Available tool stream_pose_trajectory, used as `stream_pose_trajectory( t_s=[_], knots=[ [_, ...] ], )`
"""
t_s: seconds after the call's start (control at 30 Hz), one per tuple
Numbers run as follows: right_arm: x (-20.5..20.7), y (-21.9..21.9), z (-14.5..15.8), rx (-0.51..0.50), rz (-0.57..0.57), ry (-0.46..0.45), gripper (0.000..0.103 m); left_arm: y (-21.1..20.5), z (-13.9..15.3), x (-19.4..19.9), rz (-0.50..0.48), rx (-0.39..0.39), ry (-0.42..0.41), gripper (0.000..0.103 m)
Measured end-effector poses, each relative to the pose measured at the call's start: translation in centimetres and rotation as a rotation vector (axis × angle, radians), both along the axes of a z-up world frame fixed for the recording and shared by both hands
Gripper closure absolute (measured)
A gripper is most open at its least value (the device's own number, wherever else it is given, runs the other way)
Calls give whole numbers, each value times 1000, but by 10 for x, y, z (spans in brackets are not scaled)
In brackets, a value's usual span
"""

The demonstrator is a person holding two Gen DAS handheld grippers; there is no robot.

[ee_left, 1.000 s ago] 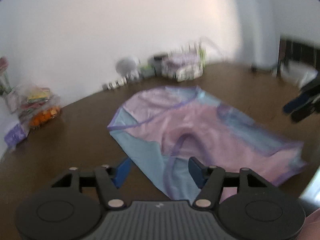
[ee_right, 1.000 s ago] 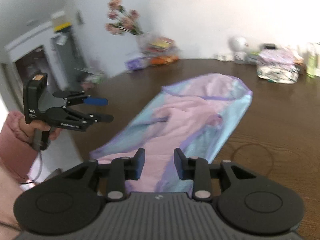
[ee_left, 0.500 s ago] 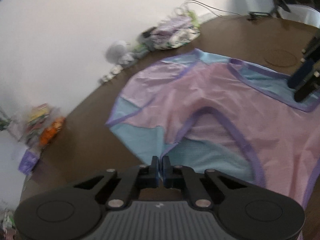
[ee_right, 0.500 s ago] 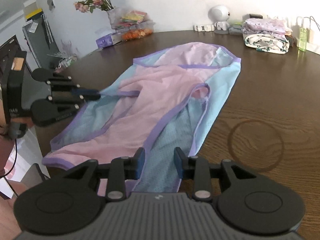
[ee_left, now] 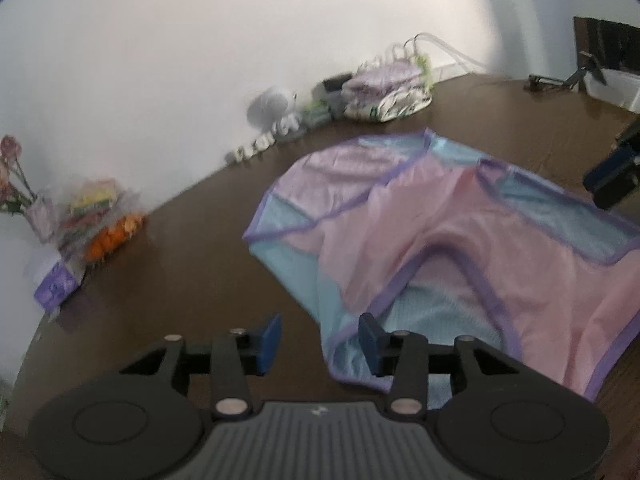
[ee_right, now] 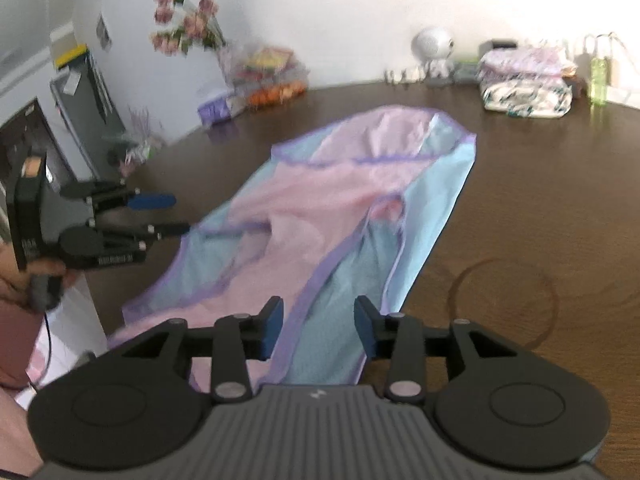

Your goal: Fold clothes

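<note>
Spread flat across the dark wooden table [ee_left: 160, 280], a pink and light-blue garment [ee_left: 460, 232] trimmed in purple, running from the near edge out towards the far wall.

From the left wrist view: left gripper [ee_left: 318, 338] low over the garment's near-left corner, jaws opening, blue pads apart, the right-hand pad over the purple hem, nothing pinched. Far right in that view, only the dark tip of the right gripper [ee_left: 612, 180] past the garment's edge. Also a dark chair back [ee_left: 608, 48] at the far right, not caught by the other camera.

From the right wrist view: right gripper [ee_right: 318, 330] over the garment's near end, jaws opening, cloth lying beneath the gap, not clamped. Seen whole from the side here, the left gripper [ee_right: 160, 216], released, held in a hand [ee_right: 36, 280] at the left edge. Only here too: pink flowers [ee_right: 184, 20], a green bottle [ee_right: 598, 80] and a pale ring mark [ee_right: 504, 304] on the wood at right.

Along the far wall in both views: a folded stack of clothes [ee_right: 524, 84], a white round gadget [ee_right: 434, 46], and a clear bag [ee_right: 272, 76], oranges and bright packets inside it
</note>
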State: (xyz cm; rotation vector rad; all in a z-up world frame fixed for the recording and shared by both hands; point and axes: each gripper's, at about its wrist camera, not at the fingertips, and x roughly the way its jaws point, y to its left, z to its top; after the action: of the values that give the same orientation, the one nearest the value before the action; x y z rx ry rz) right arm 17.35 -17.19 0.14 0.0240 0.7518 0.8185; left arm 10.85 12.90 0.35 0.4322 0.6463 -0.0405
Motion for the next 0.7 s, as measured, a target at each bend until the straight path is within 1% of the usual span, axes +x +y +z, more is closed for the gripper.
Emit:
stream_pose_trajectory(
  t_s=[0.1,0.17,0.23,0.27,0.3,0.4,0.43,0.5,0.57,0.6,0.63,0.7],
  knots=[
    [9,5,9,-82,-40,-46,63,-17,2,4,-76,8,-5,62],
    [19,14,11,-154,-51,-75,63,-30,2,9,-139,17,-1,62],
    [31,28,10,-215,-41,-92,64,-41,-1,17,-181,27,11,63],
    [39,34,9,-231,-32,-88,64,-42,-4,21,-187,29,23,64],
    [47,41,8,-243,-22,-82,65,-43,-8,24,-189,28,37,70],
    [70,59,2,-288,6,-70,68,-44,-18,34,-196,27,78,77],
    [75,65,-1,-307,15,-70,71,-42,-21,36,-187,21,90,77],
    [84,74,-7,-344,26,-61,73,-35,-27,39,-165,4,110,77],
    [90,81,-12,-368,41,-50,80,-29,-27,37,-157,-26,110,78],
    [90,82,-13,-369,55,-46,93,-27,-27,36,-156,-36,109,79],
    [90,83,-14,-369,71,-42,99,-26,-28,35,-156,-42,107,80],
    [80,83,-10,-410,80,-117,99,-27,-28,34,-160,-47,104,85]
  ],
)
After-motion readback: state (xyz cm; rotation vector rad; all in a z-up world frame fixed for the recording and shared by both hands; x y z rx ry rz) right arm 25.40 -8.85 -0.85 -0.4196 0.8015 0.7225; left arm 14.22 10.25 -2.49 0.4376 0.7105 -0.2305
